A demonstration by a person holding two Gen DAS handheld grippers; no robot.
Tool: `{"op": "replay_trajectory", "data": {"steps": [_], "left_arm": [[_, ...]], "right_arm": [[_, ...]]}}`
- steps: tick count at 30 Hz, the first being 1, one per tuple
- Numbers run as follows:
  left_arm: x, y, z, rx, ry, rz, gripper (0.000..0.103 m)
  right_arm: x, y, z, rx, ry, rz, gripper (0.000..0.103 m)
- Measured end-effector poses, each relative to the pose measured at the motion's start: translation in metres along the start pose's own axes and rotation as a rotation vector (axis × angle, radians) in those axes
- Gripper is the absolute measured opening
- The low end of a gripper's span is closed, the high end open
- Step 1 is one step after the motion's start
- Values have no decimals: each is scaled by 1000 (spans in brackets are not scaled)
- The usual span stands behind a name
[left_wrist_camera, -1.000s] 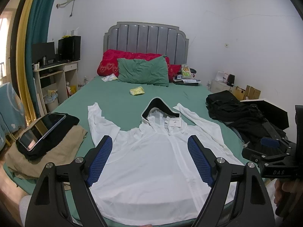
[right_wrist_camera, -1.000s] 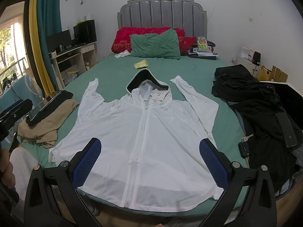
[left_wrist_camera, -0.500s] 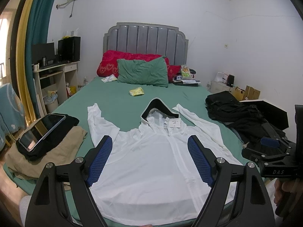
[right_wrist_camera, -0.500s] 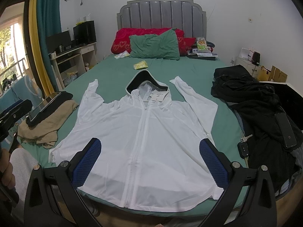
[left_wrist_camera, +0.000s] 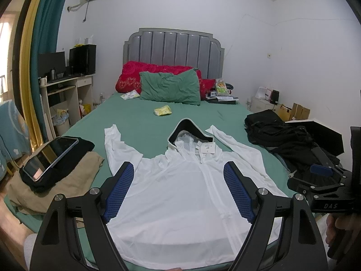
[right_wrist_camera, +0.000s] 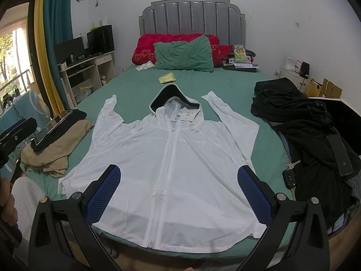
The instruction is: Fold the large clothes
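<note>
1. Blue-padded left tongs (left_wrist_camera: 178,188) and right tongs (right_wrist_camera: 180,194): both spread wide, gripping nothing, poised over the hem.
2. White hooded jacket (right_wrist_camera: 171,158) lies flat, zipped, on the green bed (right_wrist_camera: 135,88), sleeves angled out.
3. I'd judge a sleeve comes first: pinch the cuff, carry it across the chest, keep the thin cloth flat.
4. Neck tag (left_wrist_camera: 207,149) print unreadable; "DAS" on right tongs' body.

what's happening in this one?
A person holds a gripper in each hand above the foot of a green bed. A white hooded jacket lies spread flat on it, zipped, sleeves out, hood toward the pillows. The left gripper and right gripper are both open, holding nothing and not touching the jacket. No fold is made yet. Black clothes are piled on the right side.
</note>
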State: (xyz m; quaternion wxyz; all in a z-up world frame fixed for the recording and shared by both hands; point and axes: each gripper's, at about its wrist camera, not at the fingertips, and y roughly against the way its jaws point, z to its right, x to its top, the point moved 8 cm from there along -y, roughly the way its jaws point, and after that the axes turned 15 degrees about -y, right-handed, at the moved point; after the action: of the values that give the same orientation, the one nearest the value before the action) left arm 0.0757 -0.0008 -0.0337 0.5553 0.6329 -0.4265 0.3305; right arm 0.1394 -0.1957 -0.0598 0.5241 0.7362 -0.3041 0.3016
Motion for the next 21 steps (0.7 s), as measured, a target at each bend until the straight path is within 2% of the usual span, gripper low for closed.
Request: {"op": "replay_trajectory", "data": {"steps": [21], "left_arm": [[1,0,0,-3,2,0,84]], "right_arm": [[2,1,1,0,1,4,102]]}}
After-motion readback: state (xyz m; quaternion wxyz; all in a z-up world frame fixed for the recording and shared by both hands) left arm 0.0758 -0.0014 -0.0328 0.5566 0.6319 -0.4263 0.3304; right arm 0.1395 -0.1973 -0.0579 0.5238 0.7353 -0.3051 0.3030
